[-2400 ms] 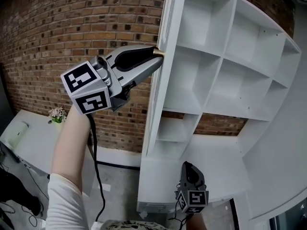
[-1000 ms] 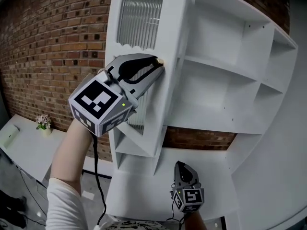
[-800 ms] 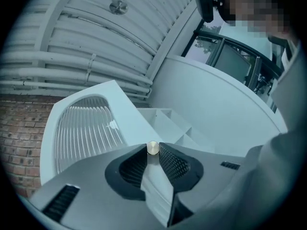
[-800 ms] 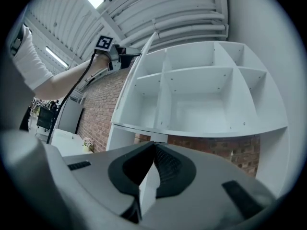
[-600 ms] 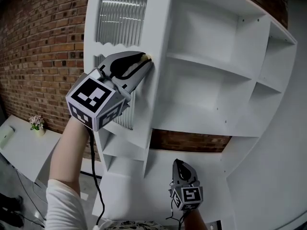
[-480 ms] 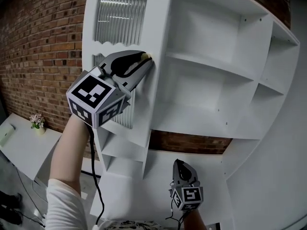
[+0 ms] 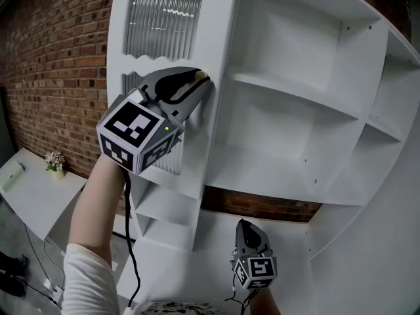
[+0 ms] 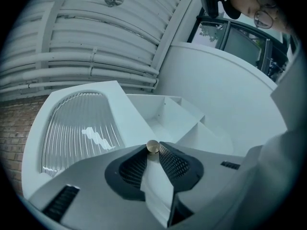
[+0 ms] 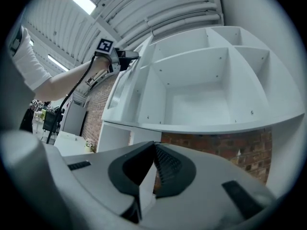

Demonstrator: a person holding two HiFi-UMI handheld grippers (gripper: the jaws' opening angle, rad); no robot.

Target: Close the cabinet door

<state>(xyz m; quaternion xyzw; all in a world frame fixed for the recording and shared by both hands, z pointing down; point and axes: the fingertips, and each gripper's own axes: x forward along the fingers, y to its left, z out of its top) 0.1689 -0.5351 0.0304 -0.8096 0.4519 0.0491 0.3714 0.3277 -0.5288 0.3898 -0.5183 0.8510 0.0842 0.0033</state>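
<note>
The white cabinet door point(image 7: 220, 51) has a ribbed glass pane point(image 7: 164, 15) and a small brass knob point(image 7: 204, 77) on its edge strip. It stands partly swung, with the open white shelves point(image 7: 295, 104) to its right. My left gripper point(image 7: 201, 81) is raised and shut on the knob. In the left gripper view the knob point(image 8: 152, 146) sits pinched between the tips of the left gripper point(image 8: 153, 150), the glass pane point(image 8: 76, 128) beyond. My right gripper point(image 7: 242, 224) hangs low in front of the cabinet, shut and empty; its tips meet in the right gripper view point(image 9: 154, 146).
A brick wall point(image 7: 59, 71) stands behind and left of the cabinet. A low white table point(image 7: 33, 195) with a small flower pot point(image 7: 55, 161) is at lower left. A black cable point(image 7: 131, 241) hangs from the left gripper. A curved white wall point(image 7: 387, 241) borders the right.
The door has swung round with the left gripper holding its knob, from edge-on to showing its glass face more broadly. The right gripper has stayed low and shut.
</note>
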